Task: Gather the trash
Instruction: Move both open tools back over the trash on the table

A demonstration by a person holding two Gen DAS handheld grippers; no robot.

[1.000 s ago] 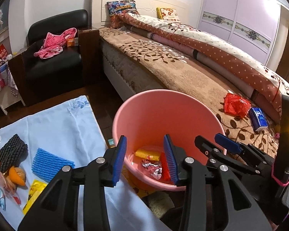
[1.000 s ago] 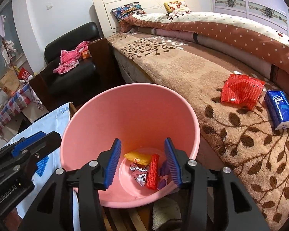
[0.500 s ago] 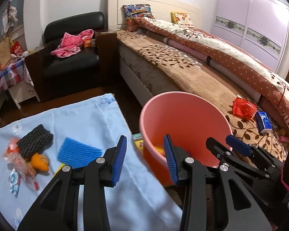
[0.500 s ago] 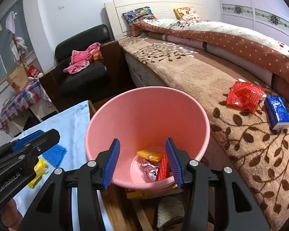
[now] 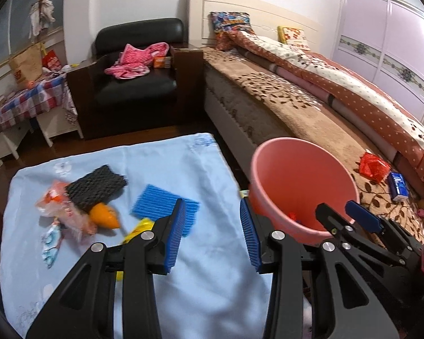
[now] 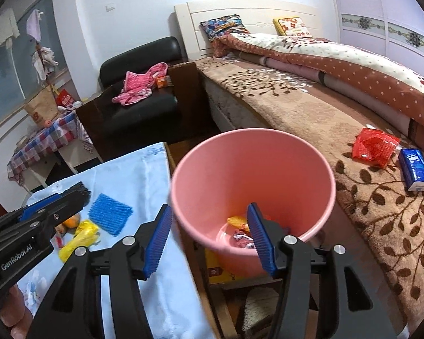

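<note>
While earlier above bucket [image 5: 302, 180], left gripper [image 5: 212, 228] now cloth-side.

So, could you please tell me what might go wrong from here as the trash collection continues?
The pink bucket stands off the blue cloth's edge, so dropped pieces could miss it. The left gripper is open over the blue foam net and yellow wrapper, which lie close together; it may catch both or slip on the wrapper.
</note>
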